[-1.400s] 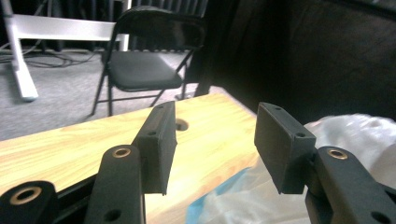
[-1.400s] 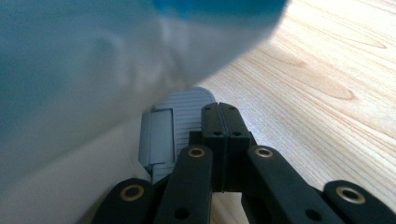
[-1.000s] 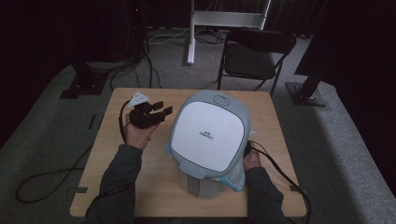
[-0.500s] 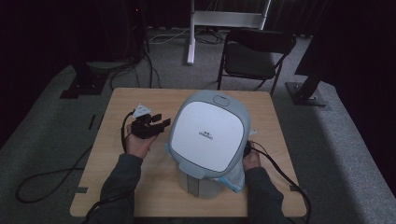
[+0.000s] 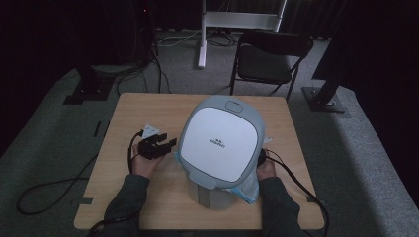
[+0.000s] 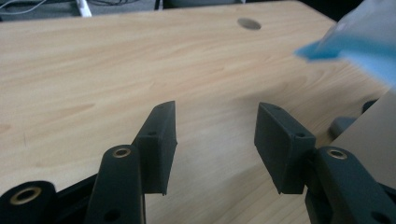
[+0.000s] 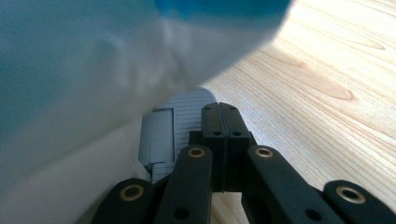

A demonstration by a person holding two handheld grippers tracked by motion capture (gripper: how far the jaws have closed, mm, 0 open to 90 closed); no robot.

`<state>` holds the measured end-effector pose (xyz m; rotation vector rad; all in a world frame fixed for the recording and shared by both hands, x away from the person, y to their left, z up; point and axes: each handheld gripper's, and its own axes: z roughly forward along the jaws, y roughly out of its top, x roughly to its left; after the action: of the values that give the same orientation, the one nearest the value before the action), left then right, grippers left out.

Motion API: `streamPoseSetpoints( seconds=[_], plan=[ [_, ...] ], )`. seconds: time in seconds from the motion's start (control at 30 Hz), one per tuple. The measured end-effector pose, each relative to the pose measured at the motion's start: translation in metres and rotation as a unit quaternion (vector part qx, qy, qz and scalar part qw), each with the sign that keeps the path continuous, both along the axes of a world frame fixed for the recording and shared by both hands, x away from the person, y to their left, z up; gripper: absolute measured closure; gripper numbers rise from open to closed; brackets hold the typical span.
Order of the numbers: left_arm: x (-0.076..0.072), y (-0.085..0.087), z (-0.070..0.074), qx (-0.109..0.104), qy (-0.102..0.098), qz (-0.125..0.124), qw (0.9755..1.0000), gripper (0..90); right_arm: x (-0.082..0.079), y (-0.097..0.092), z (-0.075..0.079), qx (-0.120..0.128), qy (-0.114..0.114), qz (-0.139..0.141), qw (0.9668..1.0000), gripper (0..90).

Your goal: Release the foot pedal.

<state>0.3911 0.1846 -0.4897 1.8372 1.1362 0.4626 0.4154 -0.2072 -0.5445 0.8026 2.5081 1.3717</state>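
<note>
The big grey bin (image 5: 221, 148) sits mid-surface (image 5: 148, 106). Left gripper (image 5: 157, 146), at its 9 o'clock, has fingers wide and empty. Right gripper (image 7: 223, 140) is pinched tight by the blue bag (image 5: 247, 185). Go slowly; don't tear it.

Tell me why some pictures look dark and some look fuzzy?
High view: dim room, dark around the table. Left gripper view: bright wood, sharp jaws on the left hand-held gripper, blurry blue bag. Right gripper view: the bin sits too close, so it's fuzzy.
</note>
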Motion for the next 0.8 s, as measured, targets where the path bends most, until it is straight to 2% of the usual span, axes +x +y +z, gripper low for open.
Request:
streamPoseSetpoints(
  seconds=[0.6, 0.8],
  plan=[
    [-0.012, 0.012, -0.031, 0.009, 0.015, 0.01, 0.9998, 49.4, -0.002, -0.001, 0.001, 0.005, -0.009, -0.002, 0.9999, 90.0],
    [-0.013, 0.013, -0.035, 0.011, 0.019, 0.01, 0.9997, 49.4, -0.003, -0.002, 0.002, 0.013, -0.011, 0.0, 0.9999, 90.0]
  ],
)
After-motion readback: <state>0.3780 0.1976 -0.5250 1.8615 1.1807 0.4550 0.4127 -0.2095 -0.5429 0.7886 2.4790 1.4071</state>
